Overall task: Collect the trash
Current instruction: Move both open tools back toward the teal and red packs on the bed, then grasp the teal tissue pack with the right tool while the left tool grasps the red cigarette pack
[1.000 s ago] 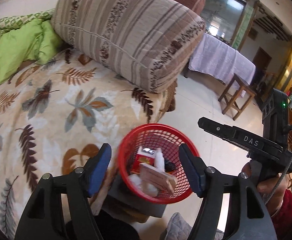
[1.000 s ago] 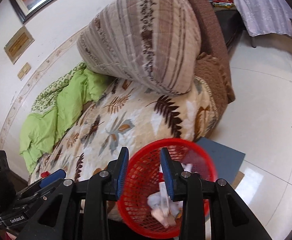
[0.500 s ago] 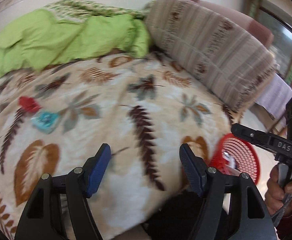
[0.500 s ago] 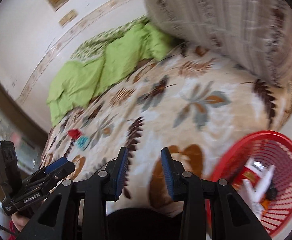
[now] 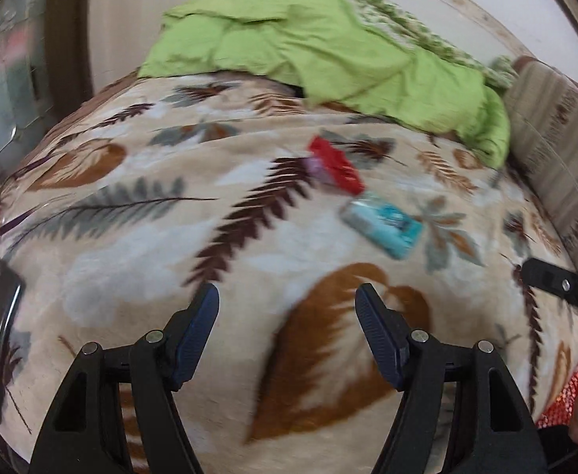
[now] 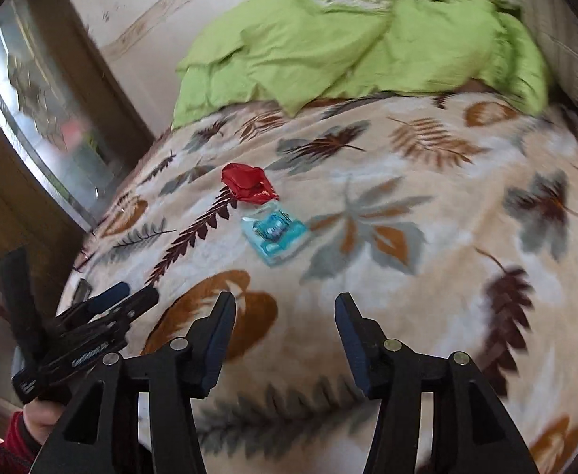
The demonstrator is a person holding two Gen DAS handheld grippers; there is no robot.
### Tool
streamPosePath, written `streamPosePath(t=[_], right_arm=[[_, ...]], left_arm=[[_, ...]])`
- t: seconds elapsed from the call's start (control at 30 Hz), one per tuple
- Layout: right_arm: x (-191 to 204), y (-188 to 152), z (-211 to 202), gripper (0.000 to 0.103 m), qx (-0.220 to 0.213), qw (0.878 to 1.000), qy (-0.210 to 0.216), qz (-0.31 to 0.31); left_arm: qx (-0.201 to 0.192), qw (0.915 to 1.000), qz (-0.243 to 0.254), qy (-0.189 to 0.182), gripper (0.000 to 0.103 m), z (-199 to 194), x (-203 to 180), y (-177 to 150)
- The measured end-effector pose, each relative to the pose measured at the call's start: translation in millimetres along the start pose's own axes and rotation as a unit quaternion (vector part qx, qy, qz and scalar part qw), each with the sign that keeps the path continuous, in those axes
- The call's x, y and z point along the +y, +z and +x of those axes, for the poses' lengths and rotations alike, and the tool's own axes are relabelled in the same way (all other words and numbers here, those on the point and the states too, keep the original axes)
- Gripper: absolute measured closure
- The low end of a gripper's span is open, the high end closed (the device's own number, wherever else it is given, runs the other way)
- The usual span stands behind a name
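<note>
Both tongs hang empty above the bed (image 6: 427,237): left tongs (image 5: 287,304) parted wide, right tongs (image 6: 285,312) just spread apart. Ahead, mid-blanket, lie a red wrapper (image 6: 249,187) and a blue packet (image 6: 275,233), nearly touching. Pinch one alone, low against the fleece, to avoid snagging it.

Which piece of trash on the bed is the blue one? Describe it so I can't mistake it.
On the leaf-print blanket, look in front of the crumpled green quilt, near the blanket's middle. Two wrappers lie close together there. The light blue packet is the flat, squarish one nearer the grippers, just below the crumpled red wrapper.
</note>
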State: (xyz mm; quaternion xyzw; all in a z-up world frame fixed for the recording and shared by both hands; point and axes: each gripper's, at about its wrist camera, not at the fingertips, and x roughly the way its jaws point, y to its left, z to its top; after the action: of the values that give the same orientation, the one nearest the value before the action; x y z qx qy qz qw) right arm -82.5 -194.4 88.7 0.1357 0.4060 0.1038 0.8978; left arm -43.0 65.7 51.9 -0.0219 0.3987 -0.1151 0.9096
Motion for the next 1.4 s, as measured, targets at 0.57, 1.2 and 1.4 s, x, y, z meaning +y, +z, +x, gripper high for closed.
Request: streamPosePath(t=[0.57,1.2,1.4], right_arm=[[25,52,152,0.047,0.091,0.989,-0.026,-0.116],[-20,1,63,0.068,-0.007,0.994,-0.067,0.087],[-25,5,60,0.068,-0.020,0.994,-0.058,0.094]], left_arm=[[0.018,0.9973,-0.064,-0.032,0.032,23,29,15],[0.050,0.9946,-0.043,-0.080,0.029,95,-27,97],[0.084,0.9913,-0.069,-0.075,0.048,155,-35,122]])
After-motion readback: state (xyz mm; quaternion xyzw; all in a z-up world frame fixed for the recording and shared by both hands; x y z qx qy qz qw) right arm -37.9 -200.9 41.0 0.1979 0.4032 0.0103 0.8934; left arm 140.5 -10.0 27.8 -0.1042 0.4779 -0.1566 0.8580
